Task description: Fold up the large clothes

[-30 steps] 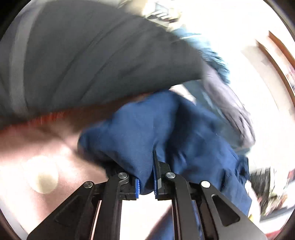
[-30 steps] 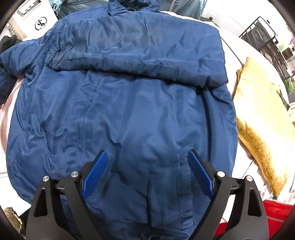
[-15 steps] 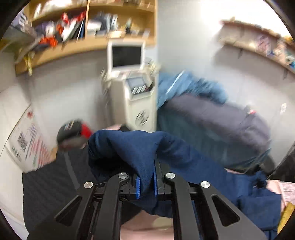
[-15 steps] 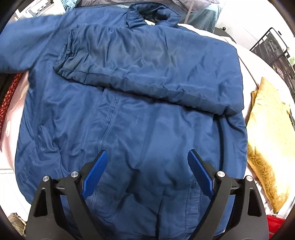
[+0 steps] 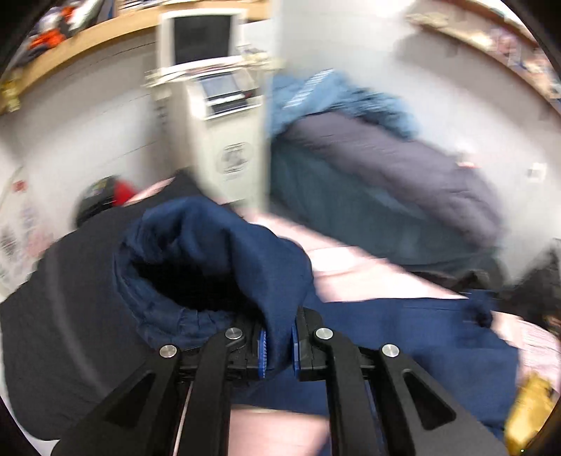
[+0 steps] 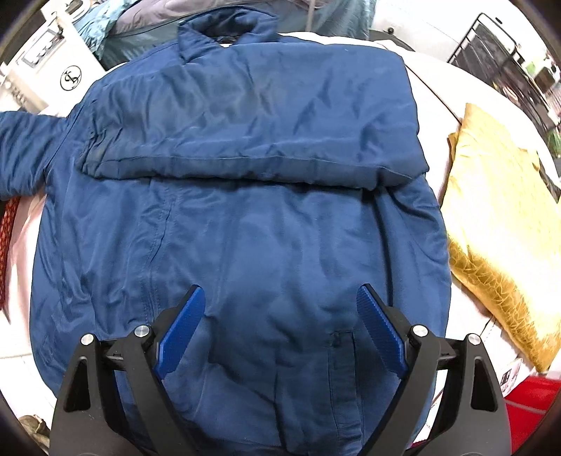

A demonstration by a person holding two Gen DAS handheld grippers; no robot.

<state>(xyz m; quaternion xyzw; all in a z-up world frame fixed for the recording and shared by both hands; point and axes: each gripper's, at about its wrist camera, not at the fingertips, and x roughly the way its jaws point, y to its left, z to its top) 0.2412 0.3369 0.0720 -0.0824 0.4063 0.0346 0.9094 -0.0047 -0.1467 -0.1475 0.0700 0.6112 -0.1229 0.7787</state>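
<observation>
The left tongs [image 5: 278,345] are pressed together on a fold of the navy jacket's sleeve cuff [image 5: 210,259], the blue pads squeezing the cloth between them. The cuff's dark opening gapes just left of and beyond the pinch, and the sleeve hangs from the grip and runs off to the right toward the rest of the garment, which lies lower on a pale pink surface [image 5: 350,277]. Behind it, blurred, stand a white machine with a screen [image 5: 224,115], a wooden shelf [image 5: 87,38] and a heap of grey and teal clothing [image 5: 385,168].

The right tongs [image 6: 280,329] are spread wide and grip nothing. They point down over the lower middle of the navy jacket [image 6: 245,210], with the cloth showing between the two blue pads; whether the pads touch it cannot be told. The jacket lies flat across the pink surface with its collar [image 6: 224,29] at the far end. One sleeve is folded across the chest, forming a straight band from side to side, beyond the tongs. The other sleeve [image 6: 24,147] stretches out to the left edge of the view. A golden cushion [image 6: 498,224] lies just beside the jacket's right side, and a black wire rack [image 6: 505,56] stands farther off at the upper right.
</observation>
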